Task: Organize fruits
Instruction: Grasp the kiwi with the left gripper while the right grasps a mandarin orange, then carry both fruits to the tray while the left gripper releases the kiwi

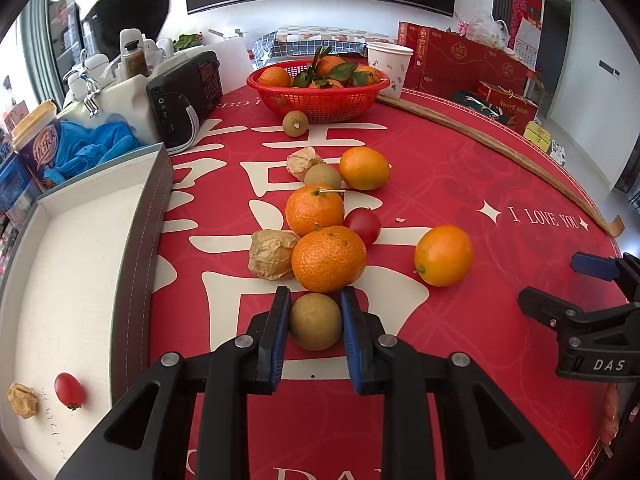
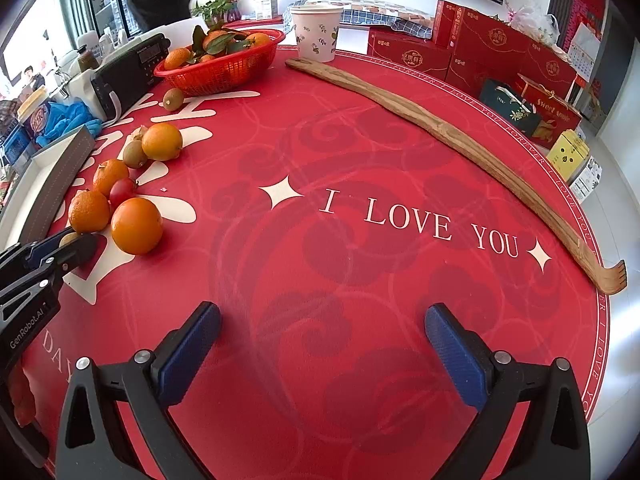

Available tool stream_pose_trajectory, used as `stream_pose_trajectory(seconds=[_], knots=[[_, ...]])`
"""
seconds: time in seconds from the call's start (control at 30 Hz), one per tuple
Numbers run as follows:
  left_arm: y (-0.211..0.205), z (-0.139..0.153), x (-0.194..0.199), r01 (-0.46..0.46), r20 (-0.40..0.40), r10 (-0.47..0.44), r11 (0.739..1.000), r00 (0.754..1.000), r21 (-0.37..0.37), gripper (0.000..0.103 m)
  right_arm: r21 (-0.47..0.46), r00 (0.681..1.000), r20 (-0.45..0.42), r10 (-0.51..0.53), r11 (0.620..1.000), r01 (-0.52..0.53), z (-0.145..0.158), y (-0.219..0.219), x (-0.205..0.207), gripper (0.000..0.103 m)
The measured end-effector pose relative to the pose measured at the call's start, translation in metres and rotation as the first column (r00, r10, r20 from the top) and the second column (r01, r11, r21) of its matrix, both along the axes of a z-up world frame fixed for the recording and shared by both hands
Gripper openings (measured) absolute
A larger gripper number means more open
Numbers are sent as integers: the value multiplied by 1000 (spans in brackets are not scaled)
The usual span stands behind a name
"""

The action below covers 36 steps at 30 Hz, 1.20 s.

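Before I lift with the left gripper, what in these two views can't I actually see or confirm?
- Left wrist view: whether the pads press the brown round fruit; the left gripper straddles it, contact unclear.
- Right wrist view: that fruit is mostly hidden by the left gripper's fingers.
- Left wrist view: the box tray is cut off by the frame edge.
- The handwriting in the tray is too small.

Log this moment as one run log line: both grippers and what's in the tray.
left gripper: shut on brown round fruit | right gripper: open, nothing between jaws | tray: cherry tomato, husk fruit
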State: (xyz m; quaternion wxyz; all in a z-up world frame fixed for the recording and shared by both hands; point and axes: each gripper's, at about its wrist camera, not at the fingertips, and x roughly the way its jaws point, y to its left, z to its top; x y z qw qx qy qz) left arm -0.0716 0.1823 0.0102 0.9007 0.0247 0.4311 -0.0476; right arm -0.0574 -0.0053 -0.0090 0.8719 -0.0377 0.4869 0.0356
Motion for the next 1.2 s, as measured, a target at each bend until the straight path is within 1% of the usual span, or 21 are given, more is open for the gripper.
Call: stream_pose_trajectory(seconds=[0.03,0.07,0.2,0.27,0.37,0.43,0.5,0.53,0.57,0.6,0.63,0.67,0.7,0.8,0.93,1.07,1.2], knots=[[0,0,0,0,-1,0,1000,1000,3,32,0,1000,0,8,1000,-8,0,1,0,103],[0,0,1,0,-1,0,1000,1000,5,33,1,1000,-1,15,1000,-15,0,4,1,103],[3,0,-6,-17,0,17,1000,1000,22,33,16,996,4,88,996,-88,2,27,7,103],[8,0,-12,-28,-3,28,1000,1000,13,33,32,993,9,122,992,-122,2,39,11,103],[14,1,-18,-36,-2,36,999,999,13,31,69,983,16,184,980,-185,4,59,16,103],[16,0,-18,-47,1,47,999,999,19,30,71,976,21,219,973,-220,4,73,21,102],[17,0,-17,-48,1,48,999,999,14,30,46,972,30,235,971,-236,4,84,25,95],[17,0,-17,-50,1,50,999,999,16,30,28,970,35,239,970,-240,4,89,27,87],[16,0,-16,-51,2,51,999,999,19,30,9,969,44,245,969,-245,4,93,28,77],[16,0,-16,-52,2,52,999,999,17,30,2,965,54,256,967,-256,5,95,28,71],[16,0,-15,-53,1,53,999,999,14,30,3,963,65,263,965,-263,7,96,27,52],[16,0,-15,-54,1,54,998,999,11,30,7,962,72,262,965,-263,8,96,26,38],[16,1,-15,-53,2,53,999,999,10,30,13,966,68,248,968,-250,9,94,26,38],[17,3,-19,-55,9,55,998,998,-11,30,85,976,68,209,973,-214,11,79,26,38],[20,11,-27,-71,31,71,997,997,-19,30,144,985,74,155,976,-165,17,57,22,38],[23,24,-37,-88,60,90,995,994,-40,30,184,989,72,129,973,-141,19,43,19,38],[31,42,-46,-114,101,119,992,988,-52,30,192,988,78,132,971,-145,20,41,15,38]])
